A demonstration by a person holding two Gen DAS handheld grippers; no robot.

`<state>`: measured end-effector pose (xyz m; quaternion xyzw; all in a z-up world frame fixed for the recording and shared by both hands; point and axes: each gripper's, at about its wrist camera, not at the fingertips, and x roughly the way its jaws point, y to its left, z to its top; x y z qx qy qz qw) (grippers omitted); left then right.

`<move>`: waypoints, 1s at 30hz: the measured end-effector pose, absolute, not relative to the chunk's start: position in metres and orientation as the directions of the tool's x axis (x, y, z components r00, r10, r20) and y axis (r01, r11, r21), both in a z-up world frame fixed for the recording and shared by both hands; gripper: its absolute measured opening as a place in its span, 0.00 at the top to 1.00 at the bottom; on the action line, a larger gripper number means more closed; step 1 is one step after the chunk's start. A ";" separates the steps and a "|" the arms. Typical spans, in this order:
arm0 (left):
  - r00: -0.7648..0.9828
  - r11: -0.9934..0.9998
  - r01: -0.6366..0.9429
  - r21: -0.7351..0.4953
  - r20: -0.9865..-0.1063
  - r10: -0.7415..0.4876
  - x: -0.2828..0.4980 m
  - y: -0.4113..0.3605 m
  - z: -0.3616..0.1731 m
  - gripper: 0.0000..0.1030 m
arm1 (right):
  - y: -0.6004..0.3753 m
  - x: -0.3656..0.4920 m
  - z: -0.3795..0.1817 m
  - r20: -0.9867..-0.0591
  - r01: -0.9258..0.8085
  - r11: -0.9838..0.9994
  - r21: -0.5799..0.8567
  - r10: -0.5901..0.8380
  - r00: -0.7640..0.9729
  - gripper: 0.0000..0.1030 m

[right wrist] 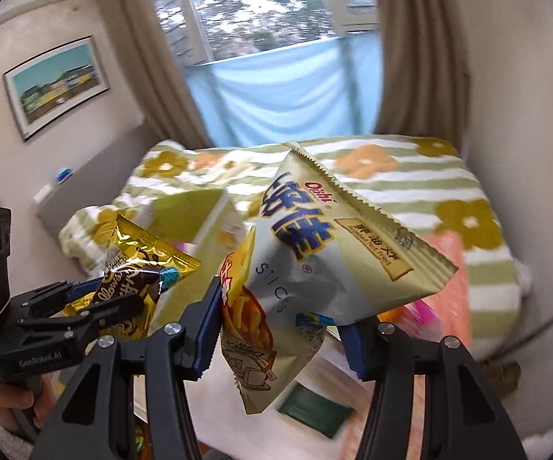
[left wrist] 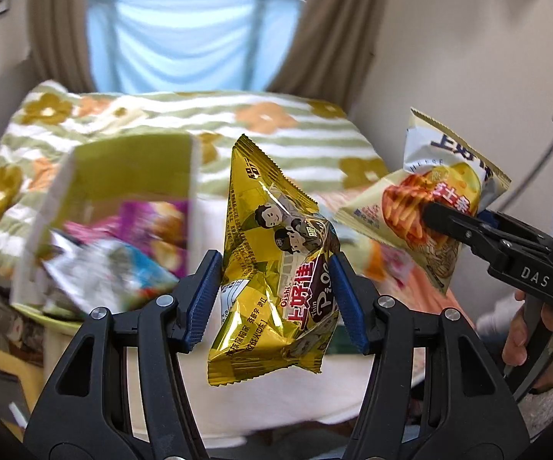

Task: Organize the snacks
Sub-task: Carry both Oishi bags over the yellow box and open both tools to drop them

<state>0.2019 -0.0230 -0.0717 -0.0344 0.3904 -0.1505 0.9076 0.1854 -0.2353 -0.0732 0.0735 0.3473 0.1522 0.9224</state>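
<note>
My left gripper is shut on a gold foil snack bag and holds it in the air above the table. It also shows at the left of the right wrist view. My right gripper is shut on a cream snack bag of potato sticks, also held in the air. That bag shows at the right of the left wrist view. An olive-green box to the left holds several snack bags, purple and silver-blue.
A bed with a green-striped flowered blanket lies behind. A pale table top is below the grippers. A dark green flat packet and orange and pink packets lie on the table. A wall stands at the right.
</note>
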 end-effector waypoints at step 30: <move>0.442 0.981 0.153 -0.119 -0.880 -0.176 0.445 0.169 -0.168 0.03 | -0.020 0.373 -0.116 -0.753 -0.202 0.945 0.258 0.328 0.570 0.51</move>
